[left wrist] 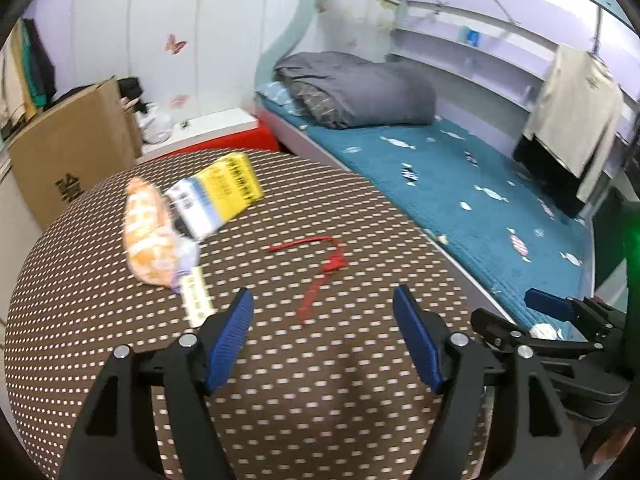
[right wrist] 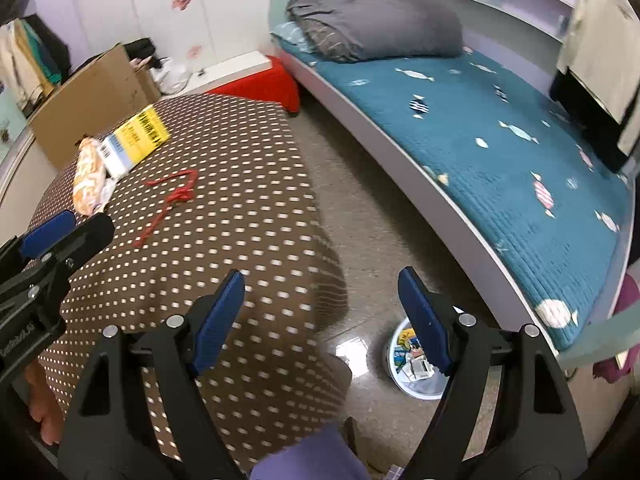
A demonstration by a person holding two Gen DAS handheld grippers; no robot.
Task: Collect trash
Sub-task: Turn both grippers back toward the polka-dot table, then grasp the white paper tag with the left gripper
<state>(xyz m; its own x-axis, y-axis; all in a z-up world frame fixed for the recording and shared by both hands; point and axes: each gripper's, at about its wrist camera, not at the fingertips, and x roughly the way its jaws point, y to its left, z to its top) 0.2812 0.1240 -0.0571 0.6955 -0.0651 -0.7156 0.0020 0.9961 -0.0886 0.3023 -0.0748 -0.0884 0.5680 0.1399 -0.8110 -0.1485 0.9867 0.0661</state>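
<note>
brown white-dotted tablecloth (left wrist: 320,380), red string (left wrist: 320,268), yellow-and-white box (left wrist: 218,196), orange wrapper (left wrist: 150,232), teal candy-print bedcover (right wrist: 500,120)

No readable text: print on yellow packet (left wrist: 229,188), cardboard box (left wrist: 68,190) and left gripper body too blurred.

Right gripper (right wrist: 322,322) jaws wide apart, nothing between them, hanging over the edge of the brown dotted tablecloth (right wrist: 248,208) and the floor. Under its right finger, on the floor: a small white bin (right wrist: 416,376) with wrappers inside. Left gripper (right wrist: 60,232) pokes in at the left edge above the cloth; jaw gap can't be read from here. On the cloth, far side: orange snack bag (right wrist: 90,178) touching a yellow and white box (right wrist: 134,142), red string (right wrist: 172,200) lying loose just beside them. Behind: cardboard box (right wrist: 96,96), red stool (right wrist: 260,82). At right, a bed with teal cover (right wrist: 500,132) and grey duvet (right wrist: 376,26).
</note>
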